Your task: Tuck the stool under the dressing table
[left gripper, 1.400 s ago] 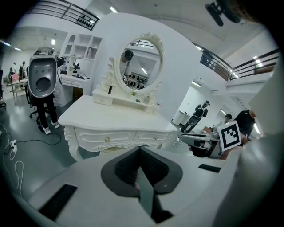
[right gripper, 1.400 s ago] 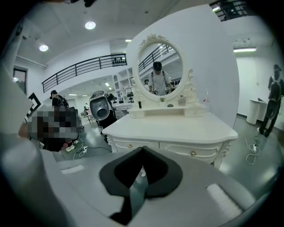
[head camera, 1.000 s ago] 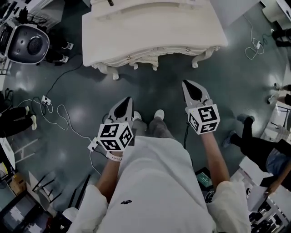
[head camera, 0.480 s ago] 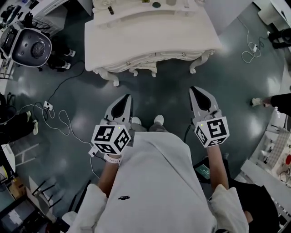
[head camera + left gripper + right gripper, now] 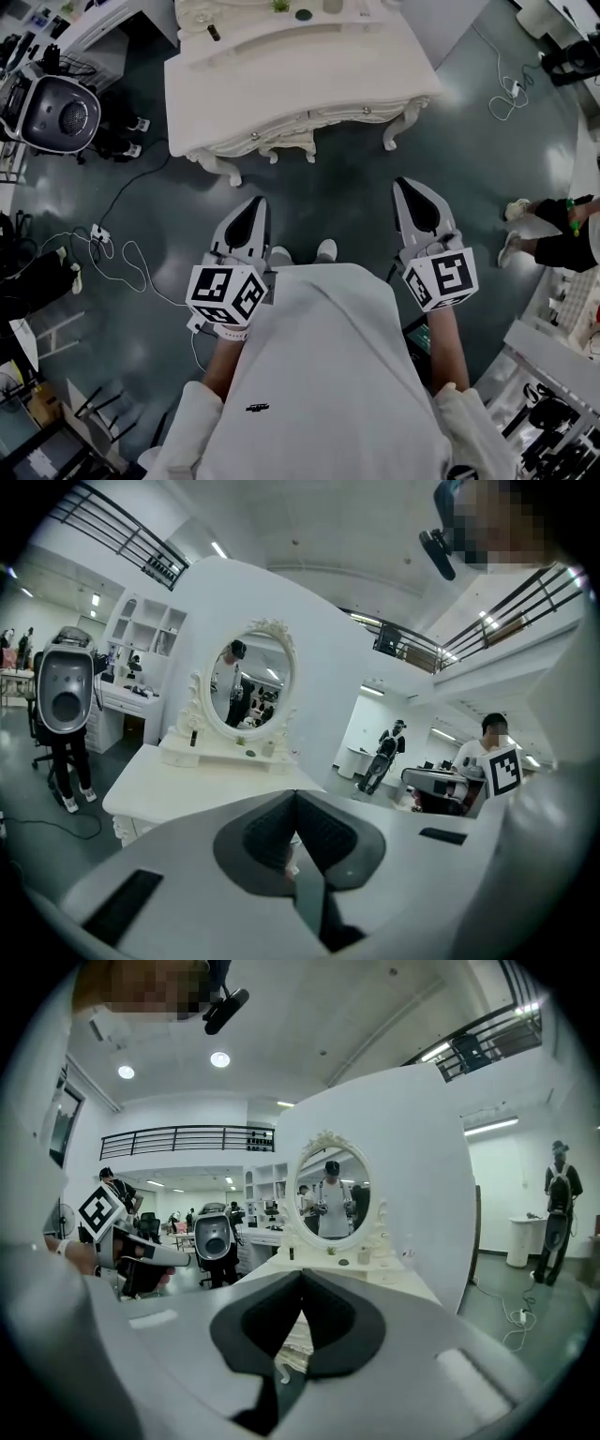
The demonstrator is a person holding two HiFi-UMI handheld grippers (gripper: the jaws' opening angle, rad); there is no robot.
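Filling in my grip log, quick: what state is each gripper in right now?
Left gripper: closed, jaws together, holding nothing.
Right gripper: closed, jaws together, holding nothing.

My head view's top edge cuts off the back of the dressing table (image 5: 309, 70); a small dark item (image 5: 214, 32) on it is too tiny for me to identify.

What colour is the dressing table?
The dressing table is creamy white; head view shows it best.
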